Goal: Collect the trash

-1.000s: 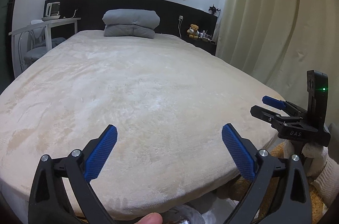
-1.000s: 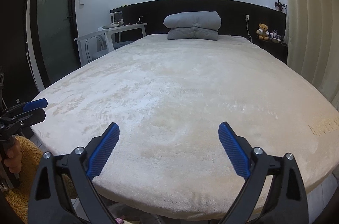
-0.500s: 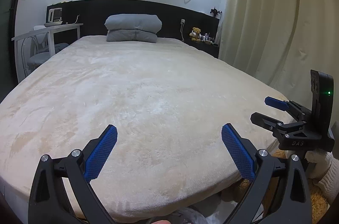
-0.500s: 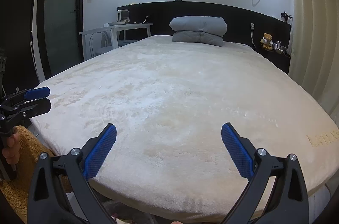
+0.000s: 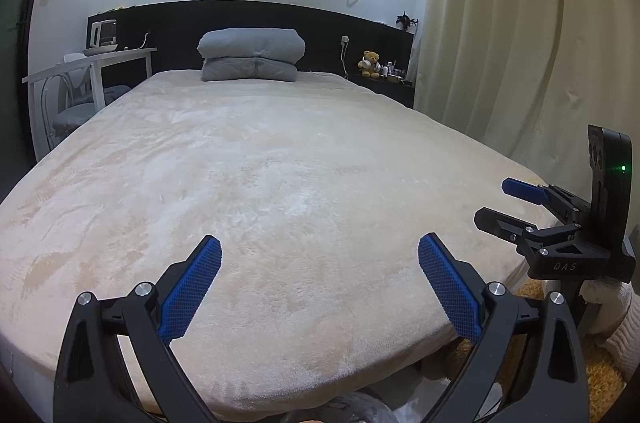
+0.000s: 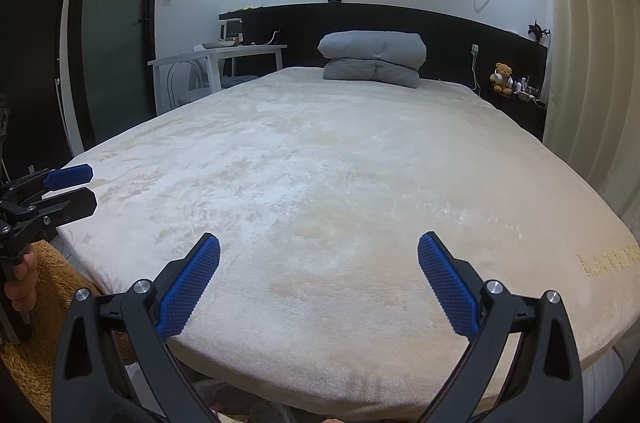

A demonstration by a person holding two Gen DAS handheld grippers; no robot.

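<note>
Trash unseen; right tongs (image 5: 516,205) read "DAS", blanket (image 6: 608,259) lettering unclear.

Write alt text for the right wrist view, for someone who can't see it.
An open two-finger gripper with blue pads points across a wide bed under a cream plush cover. A folded grey duvet lies at the dark headboard, and a second handheld gripper shows at the left edge.

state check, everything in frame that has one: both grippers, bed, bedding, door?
left gripper: open, holding nothing
right gripper: open, holding nothing
bed: covered with a smooth cream blanket, no trash on top
grey duvet: folded, at the headboard
door: shut
</note>
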